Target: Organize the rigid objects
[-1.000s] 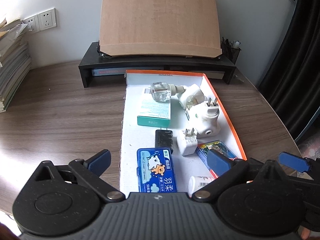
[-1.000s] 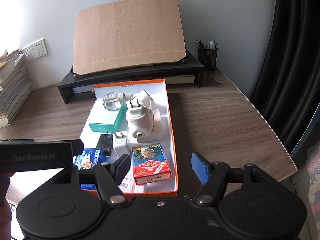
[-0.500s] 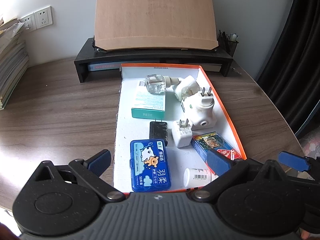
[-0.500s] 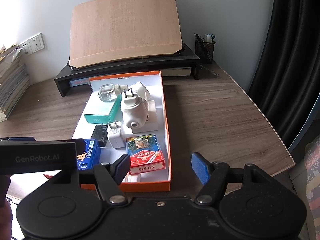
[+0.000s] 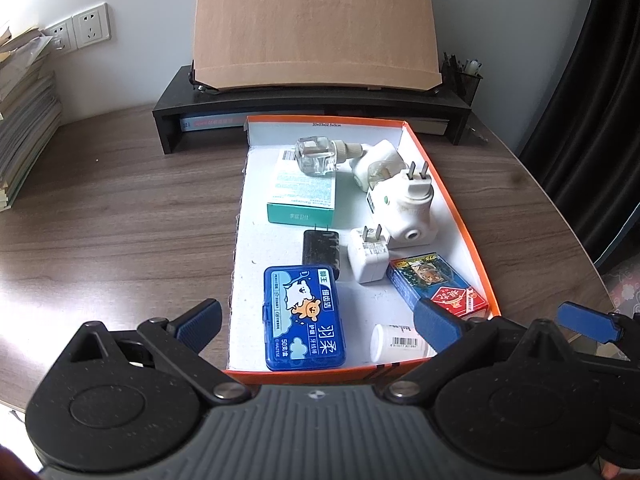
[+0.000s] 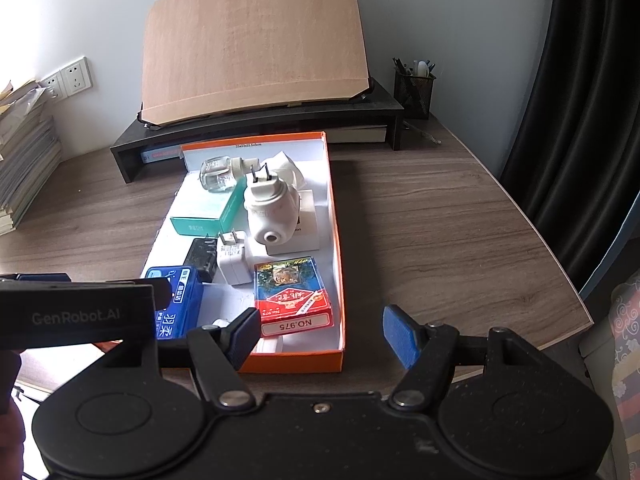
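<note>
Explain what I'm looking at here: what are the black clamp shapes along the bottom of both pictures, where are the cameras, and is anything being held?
The black shapes are two handheld grippers; a person carries one in each hand, and no robot arm is involved. Each picture comes from a fisheye camera on a gripper, looking forward along its blue-tipped fingers. One view shows the left gripper, the other the right gripper. Both are open and hold nothing.

On the wooden desk lies an orange box with a white inside. In it are a blue case, a pack of playing cards, a black charger, a small white charger, a larger white plug-in device, a teal carton, a glass bottle and a small white bottle.
</note>
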Motion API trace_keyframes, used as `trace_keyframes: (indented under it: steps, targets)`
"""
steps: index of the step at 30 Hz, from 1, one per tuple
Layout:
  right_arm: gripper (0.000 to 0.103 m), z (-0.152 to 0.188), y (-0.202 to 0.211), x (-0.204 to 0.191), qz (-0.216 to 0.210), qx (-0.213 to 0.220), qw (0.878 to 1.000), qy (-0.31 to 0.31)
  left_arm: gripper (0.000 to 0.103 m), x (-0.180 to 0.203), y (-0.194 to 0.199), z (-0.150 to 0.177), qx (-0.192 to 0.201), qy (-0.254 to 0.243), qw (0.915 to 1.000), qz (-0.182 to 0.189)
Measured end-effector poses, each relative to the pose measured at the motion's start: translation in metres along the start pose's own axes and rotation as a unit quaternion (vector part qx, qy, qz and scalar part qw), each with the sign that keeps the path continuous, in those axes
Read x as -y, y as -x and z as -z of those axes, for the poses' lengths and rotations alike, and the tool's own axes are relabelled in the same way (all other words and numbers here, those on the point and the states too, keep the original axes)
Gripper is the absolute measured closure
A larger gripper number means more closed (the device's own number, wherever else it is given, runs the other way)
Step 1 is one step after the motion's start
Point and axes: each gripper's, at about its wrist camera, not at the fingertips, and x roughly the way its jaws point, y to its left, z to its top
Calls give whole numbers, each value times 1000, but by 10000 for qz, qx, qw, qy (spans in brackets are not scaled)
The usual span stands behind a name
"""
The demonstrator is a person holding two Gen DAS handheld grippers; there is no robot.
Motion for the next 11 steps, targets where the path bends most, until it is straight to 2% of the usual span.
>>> trace_keyframes:
  steps: [11]
  targets:
    - [22,0,-1,0,6,-7,10000,9,0,-2,0,-1,19,-27,10000,21]
